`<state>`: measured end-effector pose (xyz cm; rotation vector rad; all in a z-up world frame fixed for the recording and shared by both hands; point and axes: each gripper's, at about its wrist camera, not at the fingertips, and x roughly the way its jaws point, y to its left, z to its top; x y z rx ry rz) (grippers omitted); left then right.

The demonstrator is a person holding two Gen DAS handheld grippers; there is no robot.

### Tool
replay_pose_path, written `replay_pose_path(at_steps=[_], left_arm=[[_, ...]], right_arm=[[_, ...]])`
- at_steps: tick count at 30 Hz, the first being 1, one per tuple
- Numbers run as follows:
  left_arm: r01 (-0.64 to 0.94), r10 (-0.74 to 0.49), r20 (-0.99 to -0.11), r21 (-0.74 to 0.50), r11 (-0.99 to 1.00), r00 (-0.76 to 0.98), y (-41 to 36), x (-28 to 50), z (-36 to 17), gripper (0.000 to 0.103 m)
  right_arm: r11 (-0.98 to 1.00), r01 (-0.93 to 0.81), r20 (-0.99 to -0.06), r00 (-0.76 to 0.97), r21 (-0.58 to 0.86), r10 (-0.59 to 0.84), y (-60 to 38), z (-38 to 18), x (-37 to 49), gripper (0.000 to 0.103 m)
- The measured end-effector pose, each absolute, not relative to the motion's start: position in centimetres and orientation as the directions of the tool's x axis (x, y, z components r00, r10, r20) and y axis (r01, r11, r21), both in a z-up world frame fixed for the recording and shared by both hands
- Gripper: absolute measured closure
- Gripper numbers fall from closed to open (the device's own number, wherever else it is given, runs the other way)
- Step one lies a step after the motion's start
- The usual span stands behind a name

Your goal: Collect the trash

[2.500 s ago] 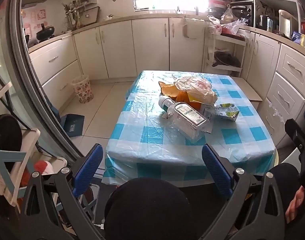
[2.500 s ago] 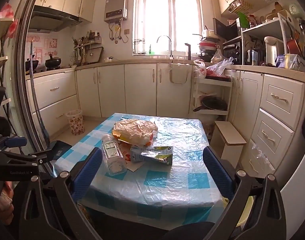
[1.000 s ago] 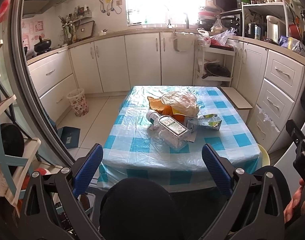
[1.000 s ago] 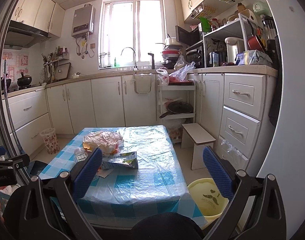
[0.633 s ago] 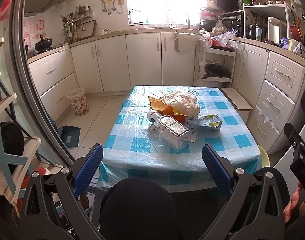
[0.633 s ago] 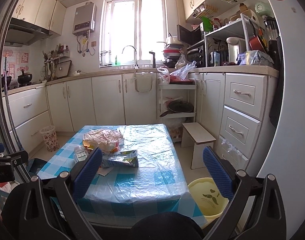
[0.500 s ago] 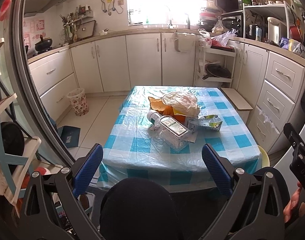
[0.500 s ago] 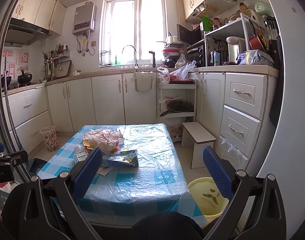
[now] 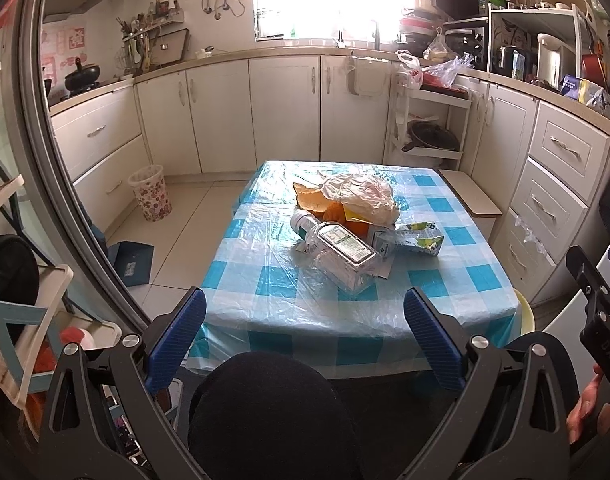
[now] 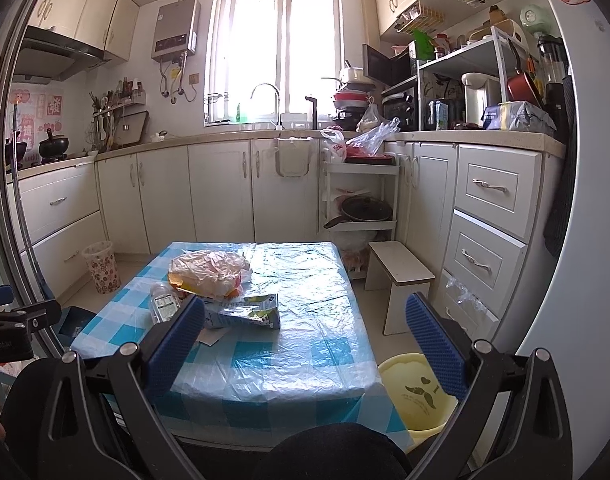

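Observation:
A heap of trash lies mid-table on the blue checked tablecloth (image 9: 265, 276): a clear plastic bottle (image 9: 337, 252) on its side, a crumpled plastic bag (image 9: 361, 196) over orange wrappers, and a flattened green-white carton (image 9: 417, 236). The right wrist view shows the same bottle (image 10: 164, 304), bag (image 10: 209, 266) and carton (image 10: 249, 312). My left gripper (image 9: 305, 320) hangs open short of the table's near edge, holding nothing. My right gripper (image 10: 305, 328) is open too, back from the table's near right corner.
A yellow bin (image 10: 417, 390) stands on the floor at the table's near right corner. A patterned waste basket (image 9: 150, 193) sits by the left cabinets. A low white stool (image 10: 401, 280) is right of the table. Cabinets ring the room. A hand (image 9: 589, 400) holds the other gripper at right.
Both grippers pulled back from the table and tilted up over the last seconds; in the last half second almost nothing moved. The trash has stayed put.

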<state>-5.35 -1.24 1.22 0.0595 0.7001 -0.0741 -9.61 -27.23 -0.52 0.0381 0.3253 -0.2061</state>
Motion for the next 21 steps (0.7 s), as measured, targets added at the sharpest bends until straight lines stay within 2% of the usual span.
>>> replay_pose_path(at_steps=[12,21], left_arm=[[0.057,-0.101,-0.732,-0.086,0.995,0.674,1.1,1.0,-0.1,0.008],[0.04,-0.12,-0.817,-0.118,0.992,0.564,-0.2,7.4,-4.6,0.008]], right_arm=[[1.0,0.03,-0.423,0.906,0.005,-0.025,-26.5,-0.4,-2.5,0.006],[0.983,-0.134,-0.552,0.833,-0.124,0.043,-25.4,-3.8,3.4,0.006]])
